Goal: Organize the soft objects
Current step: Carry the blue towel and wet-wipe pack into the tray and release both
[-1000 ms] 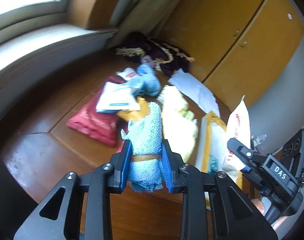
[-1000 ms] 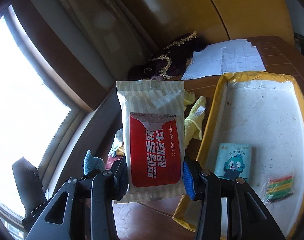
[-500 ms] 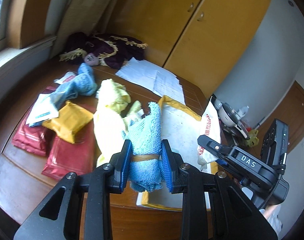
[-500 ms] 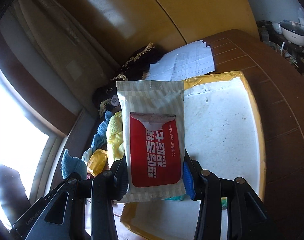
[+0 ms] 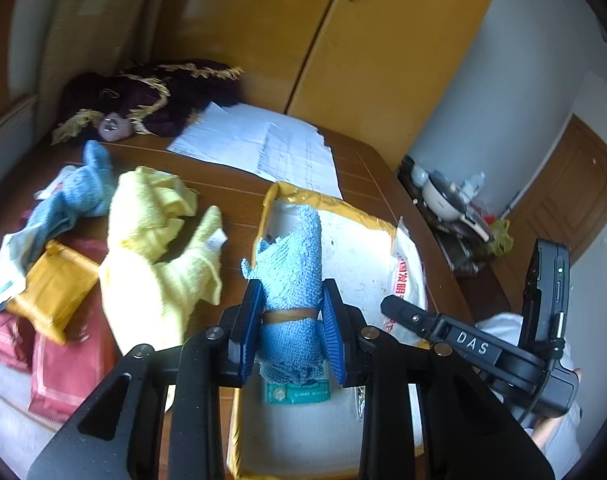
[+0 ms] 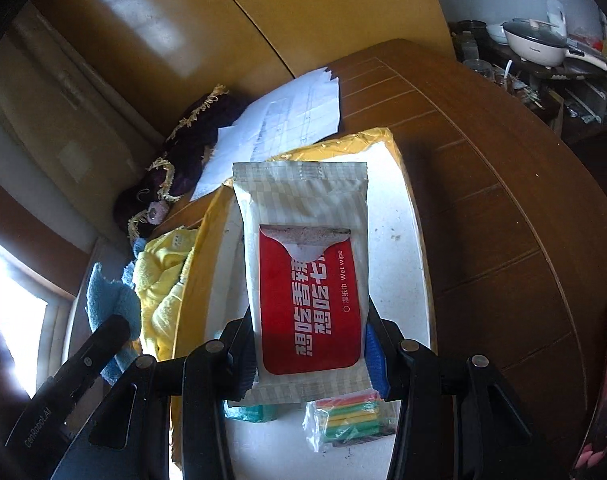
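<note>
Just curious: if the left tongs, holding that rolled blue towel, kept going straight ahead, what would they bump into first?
Probably the white inside of the yellow-rimmed tray, below and ahead of the blue towel; depth is hard to judge.

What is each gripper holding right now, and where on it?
Left gripper: rolled blue towel, clamped at its banded lower part. Right gripper: wet-wipe pack, clamped across its lower sides.

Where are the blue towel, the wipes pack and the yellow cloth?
blue towel (image 5: 293,264): left wrist view, on the roll above its band.
wipes pack (image 6: 309,304): right wrist view, on its red label.
yellow cloth (image 5: 151,264): left wrist view, on its middle.
</note>
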{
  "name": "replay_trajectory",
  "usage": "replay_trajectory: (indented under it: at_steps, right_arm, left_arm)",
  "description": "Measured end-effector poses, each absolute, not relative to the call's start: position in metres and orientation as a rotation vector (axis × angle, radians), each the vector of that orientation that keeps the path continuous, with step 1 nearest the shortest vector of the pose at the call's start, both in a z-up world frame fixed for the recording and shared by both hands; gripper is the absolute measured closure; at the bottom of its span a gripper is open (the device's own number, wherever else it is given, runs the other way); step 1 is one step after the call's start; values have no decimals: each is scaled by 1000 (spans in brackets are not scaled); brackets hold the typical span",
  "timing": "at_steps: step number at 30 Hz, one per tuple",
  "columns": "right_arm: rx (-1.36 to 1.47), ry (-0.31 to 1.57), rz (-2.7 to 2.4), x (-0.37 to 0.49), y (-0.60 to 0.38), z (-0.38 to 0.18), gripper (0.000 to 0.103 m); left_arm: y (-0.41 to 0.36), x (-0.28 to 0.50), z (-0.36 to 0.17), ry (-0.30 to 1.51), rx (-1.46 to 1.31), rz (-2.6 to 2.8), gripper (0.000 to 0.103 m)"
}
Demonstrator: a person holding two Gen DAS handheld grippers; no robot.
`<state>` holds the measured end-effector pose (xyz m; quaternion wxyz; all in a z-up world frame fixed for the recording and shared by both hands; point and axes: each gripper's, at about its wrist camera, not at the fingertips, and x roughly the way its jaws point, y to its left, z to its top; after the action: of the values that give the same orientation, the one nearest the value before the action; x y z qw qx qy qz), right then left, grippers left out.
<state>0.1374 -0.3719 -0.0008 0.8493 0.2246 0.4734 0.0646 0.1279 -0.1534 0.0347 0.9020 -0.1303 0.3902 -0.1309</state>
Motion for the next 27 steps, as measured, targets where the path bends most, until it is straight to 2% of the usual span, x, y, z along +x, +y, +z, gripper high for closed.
replay_trajectory:
  at_steps: [9,20,22,24,25,27]
  right_arm:
    - [391,1032,60,140,-363,-10,57]
    - [361,1073,39,144,-361,-20,56]
    - [362,1072,41,144,-361,-20,55]
    - [373,1068,46,143,-362,-20,55]
    - [382,1063,45,143,-360,-19,54]
    - [406,1060,55,142,-363,-19,53]
  left_arm:
    - [-188,191,6,959,-202,-286,76]
    - [-201,210,-15,1060,-193,-267,76]
    - [-202,209,-15,1062,-179,-269,71]
    - [-202,209,-15,1071,-184,-279,61]
    - [-201,209,-15,1070,-188,-281,53]
    - [-200,210,-14,1069,-204,-298,50]
